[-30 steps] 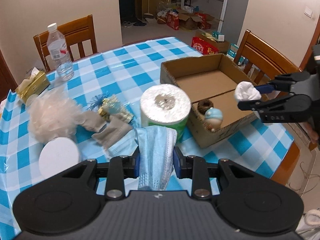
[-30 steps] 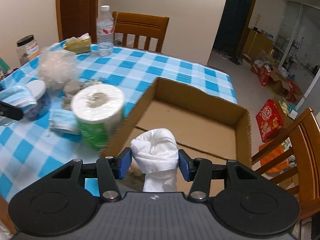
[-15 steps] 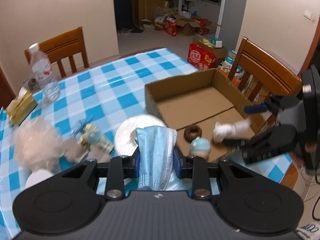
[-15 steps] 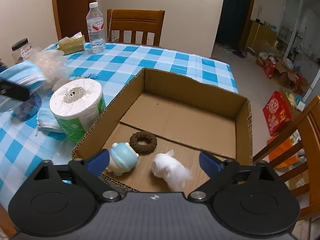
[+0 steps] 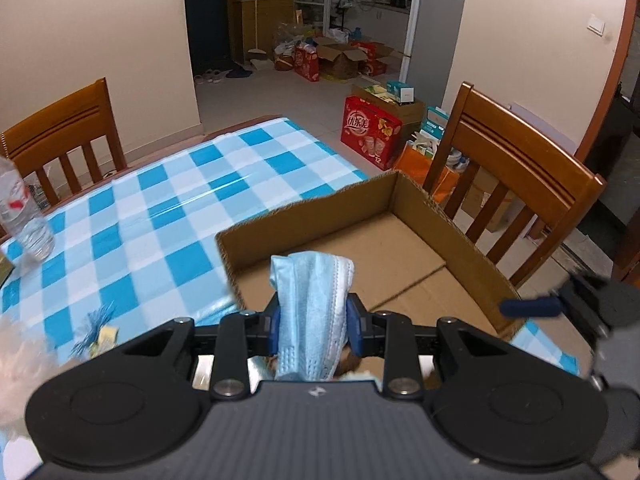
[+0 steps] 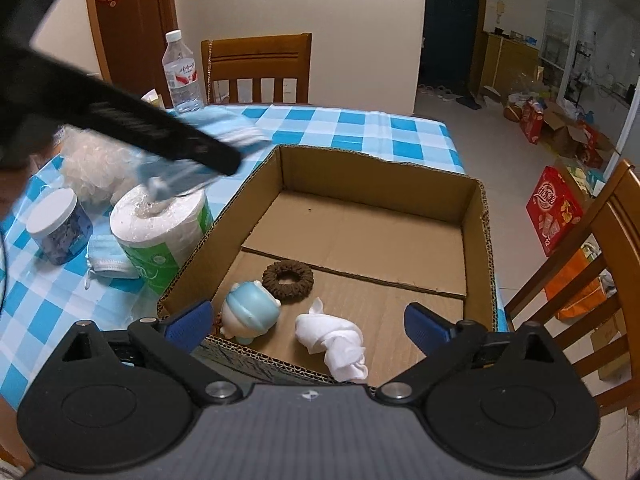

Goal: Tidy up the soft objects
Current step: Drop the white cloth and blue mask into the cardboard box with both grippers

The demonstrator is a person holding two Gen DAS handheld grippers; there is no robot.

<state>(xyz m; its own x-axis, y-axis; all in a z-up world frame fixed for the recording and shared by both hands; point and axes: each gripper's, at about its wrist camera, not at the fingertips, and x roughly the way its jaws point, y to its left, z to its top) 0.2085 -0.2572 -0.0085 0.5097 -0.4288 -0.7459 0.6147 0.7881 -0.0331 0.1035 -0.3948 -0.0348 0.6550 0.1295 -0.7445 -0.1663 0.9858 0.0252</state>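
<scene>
My left gripper (image 5: 313,320) is shut on a folded blue face mask (image 5: 310,304) and holds it above the near left part of the open cardboard box (image 5: 452,220). My right gripper (image 6: 308,326) is open and empty at the near edge of the box (image 6: 476,240). Inside the box lie a white rolled cloth (image 6: 332,340), a blue and white plush toy (image 6: 250,312) and a brown ring (image 6: 288,275). The left gripper shows blurred in the right wrist view, its fingers (image 6: 224,158) over the box's left wall.
On the blue checked tablecloth (image 6: 360,128) left of the box stand a paper roll (image 6: 160,224), another blue mask (image 6: 108,258), a white-lidded jar (image 6: 58,226), a fluffy white puff (image 6: 94,166) and a water bottle (image 6: 182,72). Wooden chairs (image 5: 516,176) stand around the table.
My right gripper opened and dropped the white cloth into the box, then drew back. My left gripper carried the blue mask rightward from the table to over the box.
</scene>
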